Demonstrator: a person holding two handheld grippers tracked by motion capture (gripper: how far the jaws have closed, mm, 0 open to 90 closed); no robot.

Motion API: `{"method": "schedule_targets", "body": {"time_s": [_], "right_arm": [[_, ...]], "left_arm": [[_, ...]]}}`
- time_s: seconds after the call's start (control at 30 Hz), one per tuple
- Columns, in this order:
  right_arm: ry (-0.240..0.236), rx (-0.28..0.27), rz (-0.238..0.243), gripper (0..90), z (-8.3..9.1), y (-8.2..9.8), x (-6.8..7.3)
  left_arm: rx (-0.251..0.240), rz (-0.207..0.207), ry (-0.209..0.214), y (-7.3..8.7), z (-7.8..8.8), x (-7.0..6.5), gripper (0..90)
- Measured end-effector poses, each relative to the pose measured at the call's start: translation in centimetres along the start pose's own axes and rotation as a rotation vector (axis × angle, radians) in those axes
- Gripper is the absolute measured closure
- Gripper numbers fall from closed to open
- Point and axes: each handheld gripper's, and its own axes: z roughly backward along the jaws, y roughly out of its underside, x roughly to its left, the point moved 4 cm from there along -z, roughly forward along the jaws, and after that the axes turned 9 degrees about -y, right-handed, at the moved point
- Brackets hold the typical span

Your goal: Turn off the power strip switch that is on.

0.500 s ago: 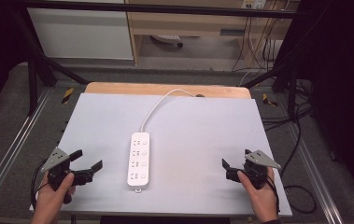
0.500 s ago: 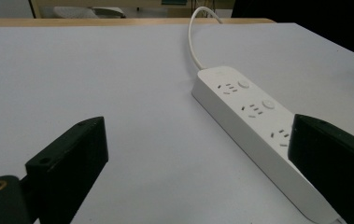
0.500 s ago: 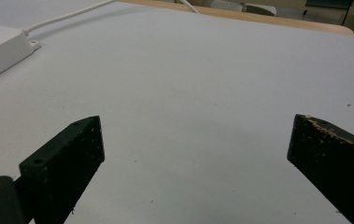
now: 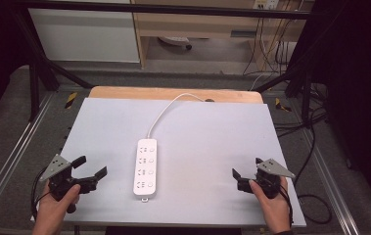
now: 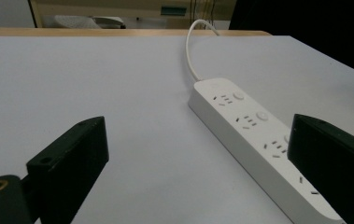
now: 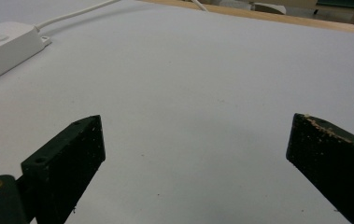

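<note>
One power strip (image 4: pixel 145 167), four sockets, two grippers.

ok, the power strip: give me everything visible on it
The power strip is a white, glossy-looking plastic bar with rounded corners, lying flat near the middle of the grey table, long axis pointing away from the person. Four socket groups run along its top, each with a round button beside it. A white cable leaves its far end, curving toward the table's back edge. Nothing else touches it; both grippers are apart from it.

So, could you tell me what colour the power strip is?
White, clearest in the left gripper view.
</note>
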Motion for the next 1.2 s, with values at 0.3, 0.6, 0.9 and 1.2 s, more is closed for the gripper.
{"method": "schedule_targets", "body": {"time_s": [0.3,0.6,0.9,1.2], "right_arm": [[-0.011,0.017,-0.009,5.3,-0.5,0.2,-0.1],[-0.023,0.007,0.000,4.1,-0.3,0.0,0.5],[-0.044,0.018,0.002,4.0,-0.5,0.1,0.6],[-0.050,0.025,0.004,3.6,-0.6,0.1,0.9]], "left_arm": [[-0.009,-0.004,0.010,-0.1,0.2,-0.2,5.5],[-0.025,0.010,0.005,-0.3,0.1,-0.2,5.3],[-0.022,-0.009,0.003,-2.0,-0.1,-1.3,5.4],[-0.031,-0.007,0.027,-4.3,-1.3,-2.6,5.5]]}}
